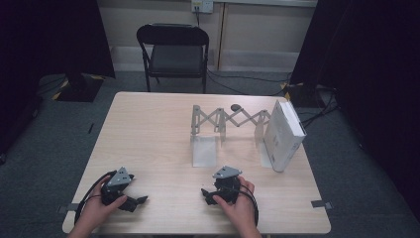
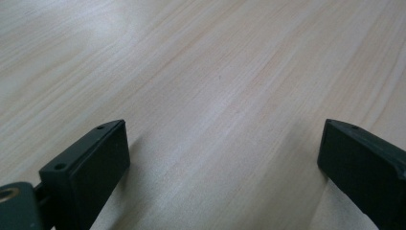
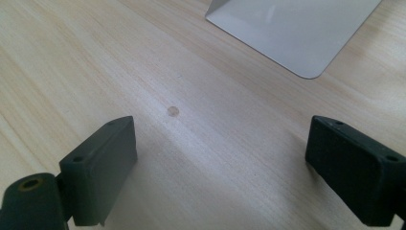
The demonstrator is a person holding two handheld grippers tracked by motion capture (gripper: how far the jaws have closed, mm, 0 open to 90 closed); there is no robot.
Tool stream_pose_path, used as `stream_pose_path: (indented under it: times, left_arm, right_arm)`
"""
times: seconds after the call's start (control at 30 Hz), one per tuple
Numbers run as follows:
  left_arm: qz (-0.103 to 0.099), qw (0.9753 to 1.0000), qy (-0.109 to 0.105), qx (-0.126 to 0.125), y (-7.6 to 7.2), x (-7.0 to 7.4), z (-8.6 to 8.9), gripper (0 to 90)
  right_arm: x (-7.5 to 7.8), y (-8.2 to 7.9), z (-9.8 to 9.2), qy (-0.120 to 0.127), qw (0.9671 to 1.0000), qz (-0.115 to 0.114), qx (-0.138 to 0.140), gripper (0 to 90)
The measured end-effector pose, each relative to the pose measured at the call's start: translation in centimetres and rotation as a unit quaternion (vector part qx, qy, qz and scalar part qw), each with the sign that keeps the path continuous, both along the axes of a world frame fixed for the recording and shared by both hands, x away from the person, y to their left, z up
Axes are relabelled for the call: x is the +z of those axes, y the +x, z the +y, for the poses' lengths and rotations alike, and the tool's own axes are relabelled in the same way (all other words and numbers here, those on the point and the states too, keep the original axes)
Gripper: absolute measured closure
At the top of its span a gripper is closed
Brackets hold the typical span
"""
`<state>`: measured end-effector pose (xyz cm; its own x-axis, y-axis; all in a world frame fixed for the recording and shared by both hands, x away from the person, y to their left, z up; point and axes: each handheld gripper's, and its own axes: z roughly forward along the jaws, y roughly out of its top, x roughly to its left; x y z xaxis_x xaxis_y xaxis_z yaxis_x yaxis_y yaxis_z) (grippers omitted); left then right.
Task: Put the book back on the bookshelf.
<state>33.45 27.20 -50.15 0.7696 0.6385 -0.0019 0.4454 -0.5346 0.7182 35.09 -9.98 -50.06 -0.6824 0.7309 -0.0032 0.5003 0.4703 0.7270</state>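
Rack plate [image 3: 292, 33] beyond open fingers [image 3: 103, 167].

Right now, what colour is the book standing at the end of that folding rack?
White, its spine slightly greyer. The book shows best in the high view.

Box [image 1: 283, 134] right of rack [image 1: 229, 119], on table [image 1: 148, 129]

White box [image 1: 283, 134] upright, leaning on extendable rack [image 1: 229, 119].
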Motion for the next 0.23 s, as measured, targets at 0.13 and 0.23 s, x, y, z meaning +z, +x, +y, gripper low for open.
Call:
stream_pose_path:
  times: [0.13,0.23]
  left_arm:
    - [0.000,1.0000,0.000,0.000,0.00,0.00,0.00,3.4]
    - [0.000,1.0000,0.000,0.000,0.00,0.00,0.00,3.4]
  right_arm:
    - [0.00,0.00,0.00,0.000,1.0000,0.000,0.000,10.0]
    - [0.00,0.01,0.05,0.000,1.0000,0.001,-0.002,9.7]
